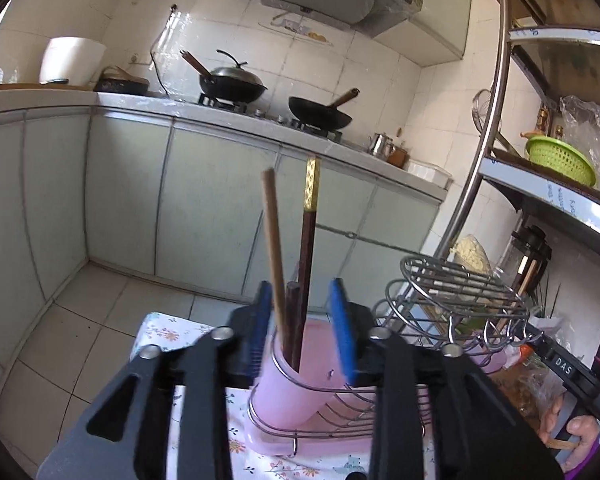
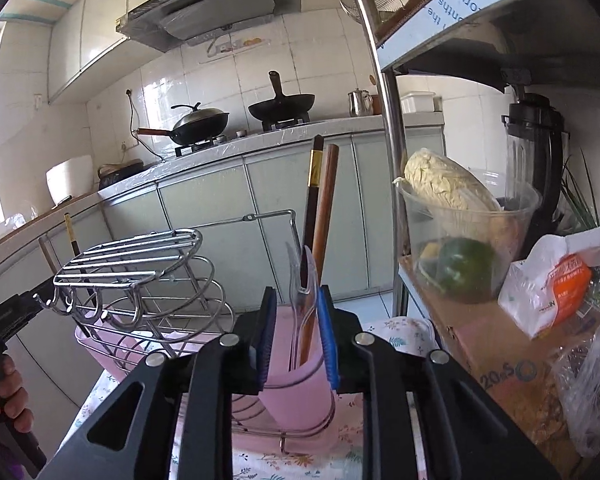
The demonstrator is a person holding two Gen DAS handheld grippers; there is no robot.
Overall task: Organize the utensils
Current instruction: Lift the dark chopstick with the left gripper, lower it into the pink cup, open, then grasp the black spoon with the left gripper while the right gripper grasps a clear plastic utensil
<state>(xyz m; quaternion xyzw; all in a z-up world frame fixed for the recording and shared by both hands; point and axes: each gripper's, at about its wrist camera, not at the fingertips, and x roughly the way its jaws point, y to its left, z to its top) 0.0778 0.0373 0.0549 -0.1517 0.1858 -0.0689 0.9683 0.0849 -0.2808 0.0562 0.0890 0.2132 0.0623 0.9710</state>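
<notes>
In the left wrist view my left gripper (image 1: 300, 296) stands open around the pink cup (image 1: 288, 384) at the left end of the wire rack (image 1: 340, 412). A light wooden chopstick (image 1: 272, 240) and a dark gold-topped chopstick (image 1: 308, 232) stand in that cup between the blue pads, with a gap on each side. In the right wrist view my right gripper (image 2: 296, 300) is open over another pink cup (image 2: 296, 384). That cup holds a clear plastic utensil (image 2: 302, 280), a black chopstick (image 2: 312, 200) and a brown chopstick (image 2: 326, 208); the pads do not press on them.
The rack's wire top shelf with hooks (image 2: 132, 256) rises between the two cups. A floral cloth (image 1: 168, 332) covers the small table. To the right are a metal shelf post (image 2: 392, 160), a tub with cabbage (image 2: 460, 232), a blender (image 2: 536, 152) and bags (image 2: 560, 288).
</notes>
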